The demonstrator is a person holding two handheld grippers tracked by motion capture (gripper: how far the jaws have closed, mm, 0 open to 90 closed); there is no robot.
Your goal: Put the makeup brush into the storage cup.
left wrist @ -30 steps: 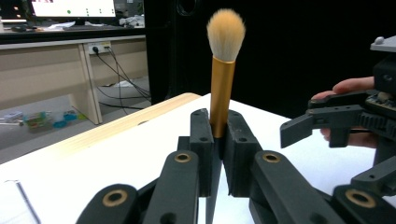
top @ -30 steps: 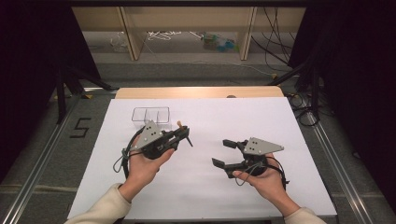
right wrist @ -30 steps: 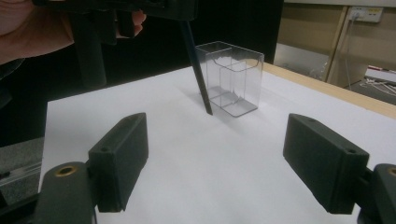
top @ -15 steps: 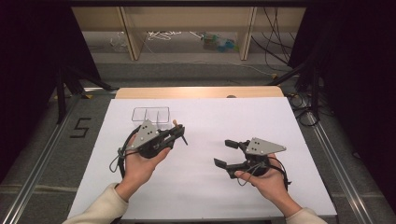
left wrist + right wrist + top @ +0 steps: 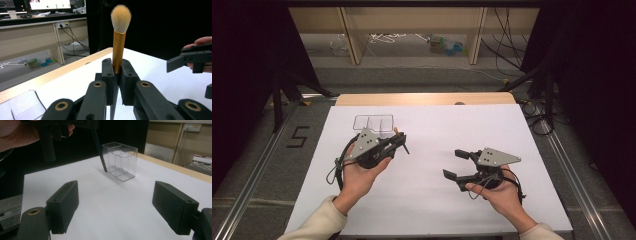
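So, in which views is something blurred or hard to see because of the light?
Left gripper view: the brush is sharp, the nearest jaw links soft. Right gripper view: the clear box is crisp but see-through, with faint edges and a soft shadow. High view: the white table is bright and the surroundings very dark.

Brush (image 5: 118, 45) in left gripper (image 5: 398, 141), just before clear organizer (image 5: 373, 122); right gripper (image 5: 455, 164) apart.

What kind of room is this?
Probably a lab or workshop set up for recording. A white-covered table stands among dark curtains, loose cables lie on the floor beyond, and a computer monitor glows on a desk.
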